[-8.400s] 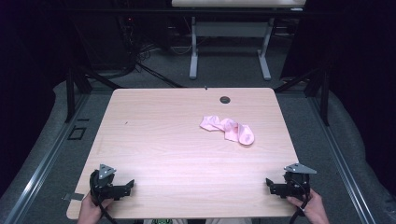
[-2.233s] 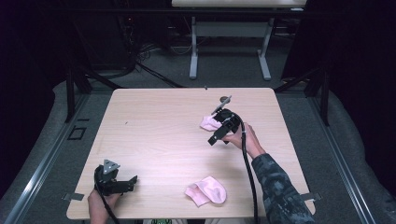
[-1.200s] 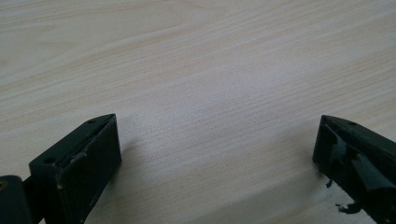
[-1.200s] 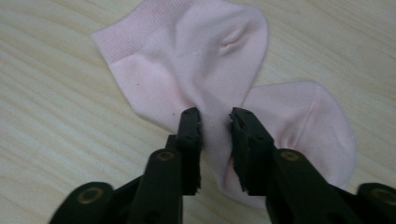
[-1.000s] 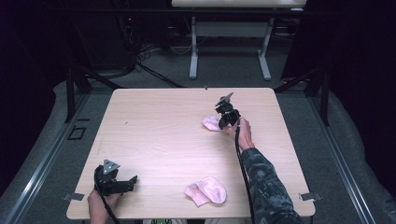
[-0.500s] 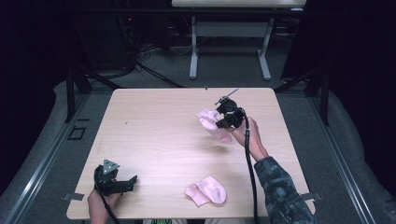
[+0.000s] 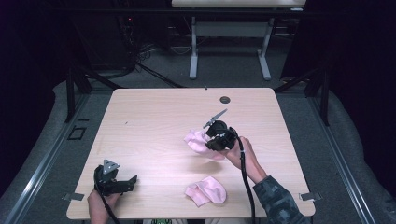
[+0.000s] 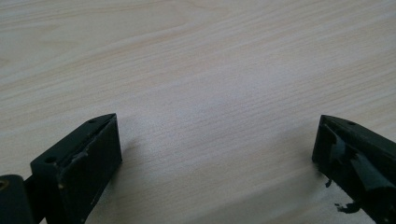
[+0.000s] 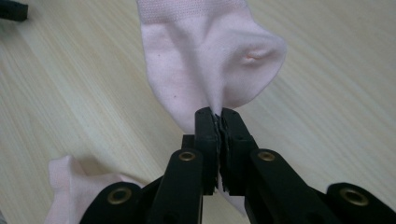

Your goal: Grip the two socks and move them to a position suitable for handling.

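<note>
I have the right tool (image 7: 211, 138) clamped on the second pink sock (image 7: 200, 143), lifted over mid-desk (image 7: 154, 116), bound for the first sock (image 7: 206, 191) (left tool (image 7: 125, 183) idle, open).

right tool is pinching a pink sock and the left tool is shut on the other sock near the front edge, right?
Not quite. The right tool does pinch a pink sock, but the left tool is open over bare table, as the left gripper view shows. The other sock lies untouched.
</note>
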{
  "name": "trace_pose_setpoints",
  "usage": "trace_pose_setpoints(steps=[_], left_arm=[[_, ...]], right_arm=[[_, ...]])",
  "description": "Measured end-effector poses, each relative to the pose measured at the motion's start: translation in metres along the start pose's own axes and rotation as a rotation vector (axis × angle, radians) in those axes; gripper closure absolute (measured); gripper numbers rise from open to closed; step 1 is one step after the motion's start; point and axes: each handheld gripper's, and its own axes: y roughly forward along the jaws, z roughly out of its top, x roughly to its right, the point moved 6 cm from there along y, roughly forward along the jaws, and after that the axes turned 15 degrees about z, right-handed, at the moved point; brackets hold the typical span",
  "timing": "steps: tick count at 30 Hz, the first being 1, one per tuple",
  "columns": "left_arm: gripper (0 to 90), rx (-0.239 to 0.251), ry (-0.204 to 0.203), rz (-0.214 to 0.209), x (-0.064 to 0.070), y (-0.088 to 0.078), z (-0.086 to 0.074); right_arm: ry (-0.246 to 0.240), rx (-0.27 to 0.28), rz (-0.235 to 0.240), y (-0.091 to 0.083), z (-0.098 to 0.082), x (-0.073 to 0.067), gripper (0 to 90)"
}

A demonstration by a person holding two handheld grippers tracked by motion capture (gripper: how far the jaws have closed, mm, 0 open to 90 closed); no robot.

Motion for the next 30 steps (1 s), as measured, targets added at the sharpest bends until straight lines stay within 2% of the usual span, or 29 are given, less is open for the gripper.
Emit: trace_pose_setpoints(steps=[10, 15, 16, 19, 21, 25, 30], left_arm=[[1.1, 0.0, -0.001, 0.0, 0.0, 0.0, 0.0], [1.1, 0.0, 0.0, 0.0, 0.0, 0.0, 0.0], [1.1, 0.0, 0.0, 0.0, 0.0, 0.0, 0.0], [1.0, 0.0, -0.002, 0.0, 0.0, 0.0, 0.0], [1.0, -0.001, -0.004, 0.0, 0.0, 0.0, 0.0], [1.0, -0.003, -0.011, 0.007, 0.001, 0.0, 0.001], [0.7, -0.004, -0.01, 0.008, 0.001, 0.001, 0.001]], right_arm=[[0.033, -0.13, -0.005, 0.06, -0.018, 0.02, 86.6], [0.055, -0.132, 0.011, 0.077, -0.023, 0.027, 83.4], [0.056, -0.119, 0.018, 0.077, -0.023, 0.027, 76.3], [0.062, -0.076, 0.041, 0.07, -0.022, 0.024, 43.2], [0.064, -0.037, 0.031, 0.06, -0.022, 0.022, 27.8], [0.063, 0.025, 0.045, 0.035, -0.028, 0.014, 15.6], [0.051, 0.094, 0.04, 0.007, -0.041, 0.003, 9.7]])
